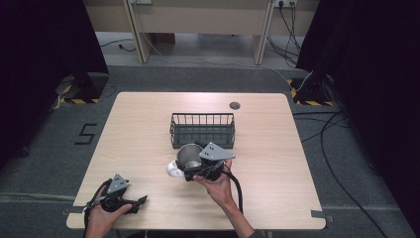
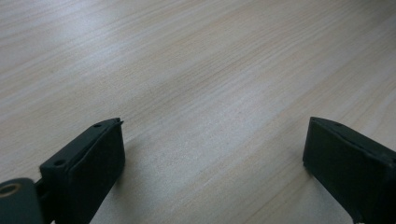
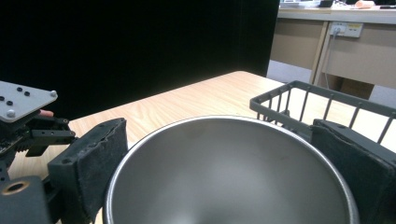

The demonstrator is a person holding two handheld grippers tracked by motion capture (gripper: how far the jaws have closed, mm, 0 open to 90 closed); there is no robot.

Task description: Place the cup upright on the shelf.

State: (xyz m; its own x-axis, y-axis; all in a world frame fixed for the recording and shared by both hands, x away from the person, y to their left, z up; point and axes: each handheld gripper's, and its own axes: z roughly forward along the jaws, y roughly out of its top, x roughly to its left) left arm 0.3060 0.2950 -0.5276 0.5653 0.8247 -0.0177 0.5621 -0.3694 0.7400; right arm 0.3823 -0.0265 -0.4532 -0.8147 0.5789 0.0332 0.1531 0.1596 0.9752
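Note:
A steel bowl point(image 1: 188, 154) hangs tilted just above the table, close in front of a dark wire basket point(image 1: 202, 117). My right gripper point(image 1: 191, 167) is shut on the bowl from the near side. In the right gripper view the bowl point(image 3: 224, 177) sits between the gripper's point(image 3: 219, 154) two black pads, which press on its rim, and the basket point(image 3: 299, 100) stands just behind it. A small white round thing point(image 1: 173, 170) lies under the bowl's left edge. At the table's front left corner my left gripper point(image 1: 138, 204) rests low, open with only bare wood between the jaws point(image 2: 212, 149).
The light wooden table point(image 1: 277, 163) has a grey cable grommet point(image 1: 235, 105) near its far edge. Black curtains flank the space, and cables run over the floor at the right. The right gripper's cable point(image 1: 237, 191) loops over the table by the forearm.

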